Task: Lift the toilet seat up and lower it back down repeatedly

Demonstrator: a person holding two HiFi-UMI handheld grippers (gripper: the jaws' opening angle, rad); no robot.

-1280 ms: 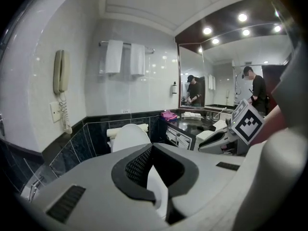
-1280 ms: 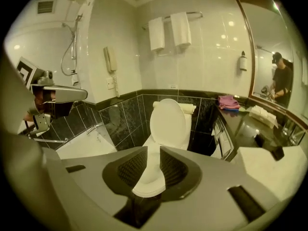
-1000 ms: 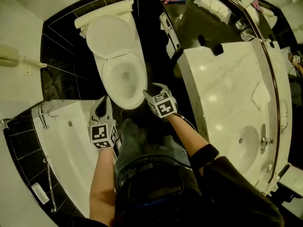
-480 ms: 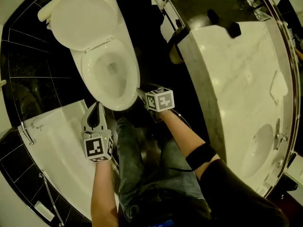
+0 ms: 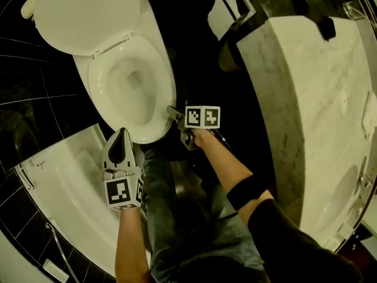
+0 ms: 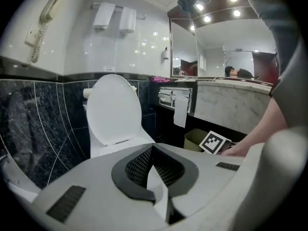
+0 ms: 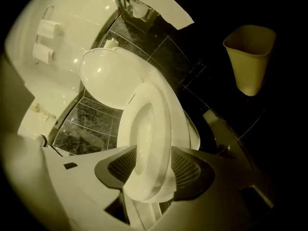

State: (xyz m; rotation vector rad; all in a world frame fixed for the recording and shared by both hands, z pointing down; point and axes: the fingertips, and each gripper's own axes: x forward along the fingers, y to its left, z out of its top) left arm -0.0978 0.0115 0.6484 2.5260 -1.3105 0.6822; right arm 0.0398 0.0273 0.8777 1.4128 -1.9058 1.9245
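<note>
The white toilet has its lid [image 5: 82,16] standing up and its seat [image 5: 169,90] lying flat on the bowl. My right gripper [image 5: 175,115] is at the seat's front right edge, turned on its side. In the right gripper view the seat's front rim [image 7: 144,129] lies between the jaws of my right gripper [image 7: 153,153], which have just been opening and stand wide. My left gripper [image 5: 121,133] hovers by the bowl's front left, over the tub edge, tips together and holding nothing. From the left gripper [image 6: 152,150] the raised lid [image 6: 113,107] shows ahead.
A white bathtub [image 5: 70,181] flanks the toilet on the left, a marble vanity counter [image 5: 306,87] on the right. A waste bin [image 7: 250,57] stands on the dark floor beside the toilet. The person's legs in jeans [image 5: 171,205] are right in front of the bowl.
Both grippers have come down toward the toilet's front. The right one has rolled onto its side and now sits at the seat's front edge. The toilet fills more of the head view.
</note>
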